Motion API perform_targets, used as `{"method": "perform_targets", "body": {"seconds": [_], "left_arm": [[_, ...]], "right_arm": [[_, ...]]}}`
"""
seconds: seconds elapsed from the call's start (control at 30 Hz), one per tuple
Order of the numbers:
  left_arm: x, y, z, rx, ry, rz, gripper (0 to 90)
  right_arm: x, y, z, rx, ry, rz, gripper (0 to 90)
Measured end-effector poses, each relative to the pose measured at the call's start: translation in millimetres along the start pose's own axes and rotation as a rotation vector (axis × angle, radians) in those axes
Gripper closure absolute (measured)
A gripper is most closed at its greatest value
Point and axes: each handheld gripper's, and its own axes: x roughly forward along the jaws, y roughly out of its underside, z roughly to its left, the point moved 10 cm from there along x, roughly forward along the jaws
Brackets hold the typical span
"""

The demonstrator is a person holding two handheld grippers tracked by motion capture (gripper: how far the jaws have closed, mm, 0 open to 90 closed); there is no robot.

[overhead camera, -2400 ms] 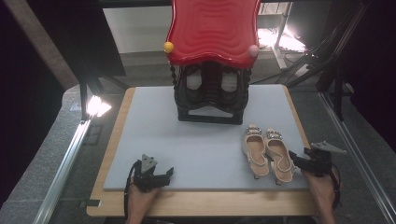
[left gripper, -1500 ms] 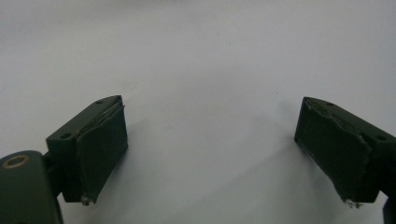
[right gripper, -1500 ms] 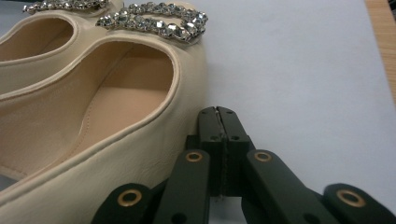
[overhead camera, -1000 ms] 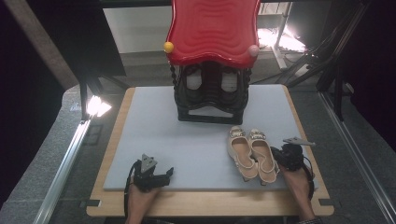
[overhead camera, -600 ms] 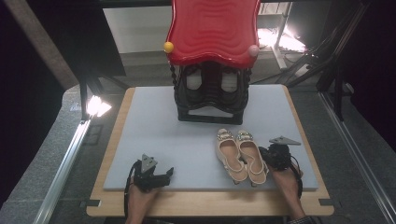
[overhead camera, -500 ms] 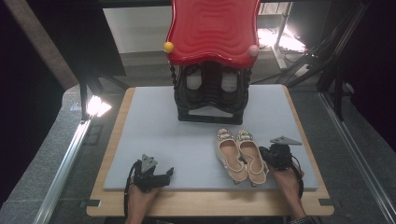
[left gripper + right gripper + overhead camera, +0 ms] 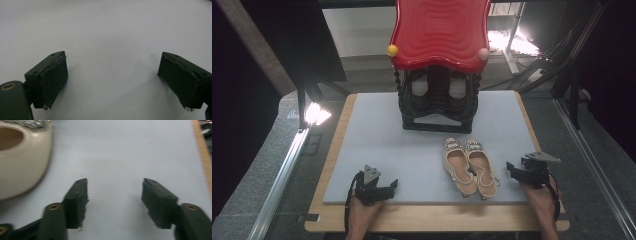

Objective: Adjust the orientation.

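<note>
Right gripper [image 7: 518,170] jaws just opened, spread, nothing between them. Shoes [image 7: 470,167] sit on mat [image 7: 377,145] just left of it, apart from the jaws. Left gripper [image 7: 387,186] spread wide over bare mat.

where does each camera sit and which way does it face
High view: above the person's side, looking forward and down on the grey mat, beige shoes, red-roofed rack; both forearms and hand-held grippers show.
Left gripper view: rides the left hand-held gripper, looking along its open jaws at bare mat.
Right gripper view: rides the right hand-held gripper, jaws just opened, nothing between them.
Shared: the right gripper view and the high view both show a shoe.
</note>
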Motion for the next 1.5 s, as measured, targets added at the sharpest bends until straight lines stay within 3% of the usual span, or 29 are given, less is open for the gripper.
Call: {"method": "perform_targets", "body": {"seconds": [0.1,0.27,0.37,0.67,0.87,0.97,1.23,1.5], "left_arm": [[-0.7,-1.0,-1.0,0.007,0.001,0.008,10.6],[-1.8,-6.6,-7.2,0.019,0.013,0.009,14.5],[-1.9,-14.1,-12.8,0.025,0.032,0.009,21.0],[17.3,-50.6,-47.6,0.079,0.160,0.031,59.2],[36.4,-75.6,-73.1,0.084,0.235,0.026,74.9],[44.5,-87.6,-84.7,0.078,0.260,0.020,74.7],[62.7,-118.4,-113.8,0.097,0.292,0.009,59.1],[81.7,-129.5,-134.2,0.113,0.264,0.036,58.0]], "right_arm": [[-1.3,7.8,-8.1,0.001,0.008,0.012,26.7],[-0.6,10.7,-6.1,-0.036,0.003,-0.014,21.1],[-0.4,11.0,-6.4,-0.031,0.001,-0.020,20.6],[-0.7,11.6,-6.2,-0.028,0.002,-0.027,20.6],[-0.7,11.6,-6.3,-0.028,0.003,-0.030,20.6],[-0.7,11.6,-6.3,-0.029,0.003,-0.031,20.6],[-0.7,11.7,-6.3,-0.029,0.003,-0.032,20.6],[-0.8,11.8,-6.3,-0.030,0.002,-0.033,20.6]]}}
